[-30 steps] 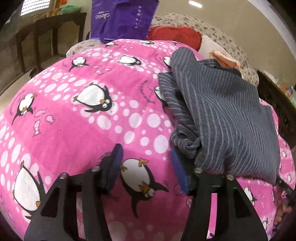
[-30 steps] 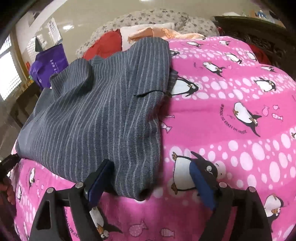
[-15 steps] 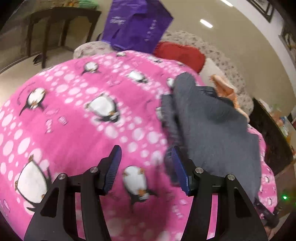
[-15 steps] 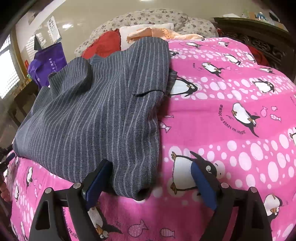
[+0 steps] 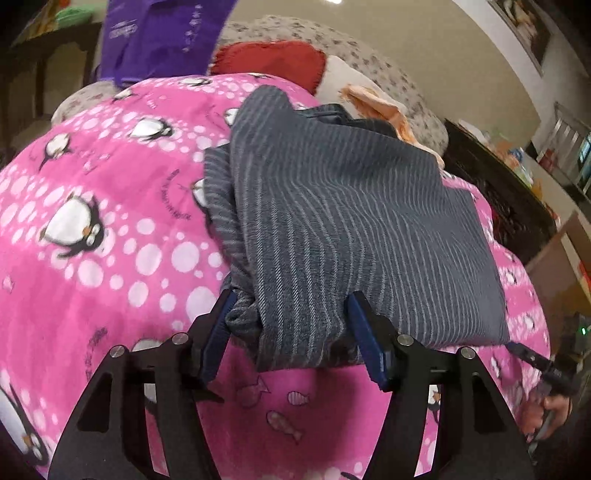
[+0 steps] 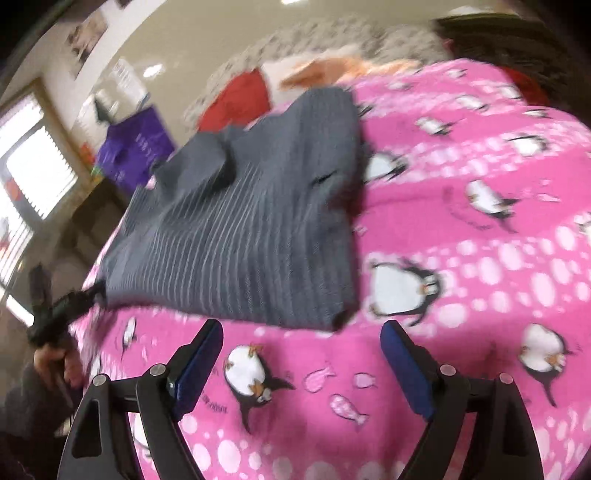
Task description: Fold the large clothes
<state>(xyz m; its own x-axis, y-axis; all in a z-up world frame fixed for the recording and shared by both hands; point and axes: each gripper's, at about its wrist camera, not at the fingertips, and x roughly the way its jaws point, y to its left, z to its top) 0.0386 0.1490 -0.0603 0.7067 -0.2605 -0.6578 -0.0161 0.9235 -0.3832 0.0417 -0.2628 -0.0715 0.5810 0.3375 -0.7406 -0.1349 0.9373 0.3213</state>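
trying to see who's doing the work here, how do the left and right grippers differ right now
The left gripper straddles the bunched near corner of the grey striped garment; the right gripper has only pink penguin blanket between its fingers, clear of the garment. The left's jaws have just opened further, the right's closed slightly. Both have blue pads and stand open.

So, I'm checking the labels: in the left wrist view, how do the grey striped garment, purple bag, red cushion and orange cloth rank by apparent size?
1. Grey striped garment, by far the largest.
2. Purple bag, cut off by the frame.
3. Red cushion, partly hidden.
4. Orange cloth, the smallest.
The last three lie farther from the camera, so true sizes are unsure.
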